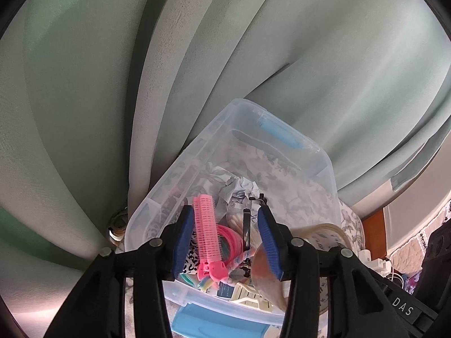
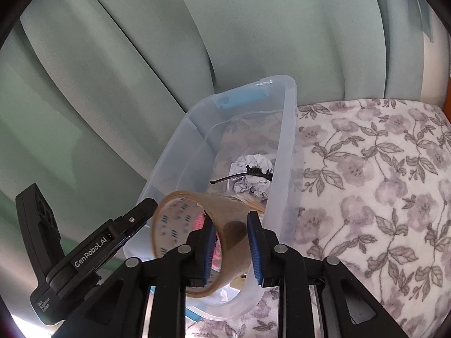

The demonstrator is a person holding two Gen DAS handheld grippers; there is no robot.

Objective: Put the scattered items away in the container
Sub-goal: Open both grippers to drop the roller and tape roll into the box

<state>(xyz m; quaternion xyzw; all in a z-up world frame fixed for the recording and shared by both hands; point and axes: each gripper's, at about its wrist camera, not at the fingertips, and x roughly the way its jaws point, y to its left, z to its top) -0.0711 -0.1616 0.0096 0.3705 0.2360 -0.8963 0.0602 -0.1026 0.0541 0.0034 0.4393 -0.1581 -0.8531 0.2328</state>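
Observation:
A clear plastic container (image 1: 197, 152) with blue handle clips stands on the flowered cloth and also shows in the right wrist view (image 2: 287, 129). My left gripper (image 1: 227, 242) is open over it, with a pink hair clip (image 1: 207, 236) lying between the fingers, on top of pink hair ties, a black clip and crumpled paper (image 1: 239, 188). My right gripper (image 2: 229, 248) is shut on a roll of brown tape (image 2: 197, 225), held over the container's near end. The tape shows in the left wrist view (image 1: 265, 264) too.
A green curtain (image 1: 84, 84) hangs right behind the container. The flowered cloth (image 2: 380, 183) spreads to the right of the container. Cables and small items (image 1: 394, 273) lie at the far right of the left wrist view. The left gripper's body (image 2: 84, 253) is at lower left.

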